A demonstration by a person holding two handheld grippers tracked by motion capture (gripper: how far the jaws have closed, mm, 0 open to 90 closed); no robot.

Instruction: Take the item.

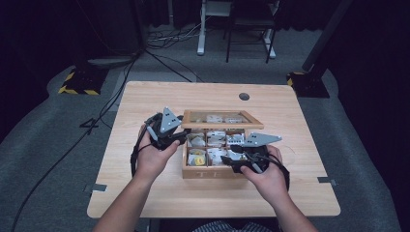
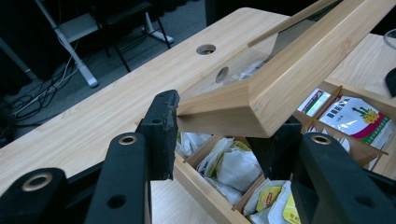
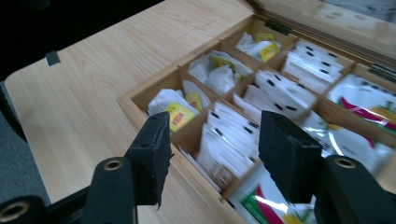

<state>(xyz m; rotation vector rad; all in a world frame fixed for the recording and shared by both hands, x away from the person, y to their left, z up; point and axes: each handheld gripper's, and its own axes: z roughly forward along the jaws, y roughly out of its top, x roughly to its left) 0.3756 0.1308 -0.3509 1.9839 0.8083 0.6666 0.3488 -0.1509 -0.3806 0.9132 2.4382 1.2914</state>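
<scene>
Wooden tea box [image 1: 212, 171] sits between both grippers: left gripper [image 2: 219, 135] pinches its raised lid [image 2: 285, 88] corner; right gripper [image 3: 212, 154], jaws spread, hovers above white sachets [image 3: 233, 135], whose black tabs its own view reveals.

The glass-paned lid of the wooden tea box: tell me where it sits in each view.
High view: the lid stands raised along the box's far edge, centre of the table.
Left gripper view: its wooden corner is clamped by the left gripper, frame running to upper right.
Right gripper view: strip at top right.
Shared landmark: the yellow-labelled tea bag.
</scene>
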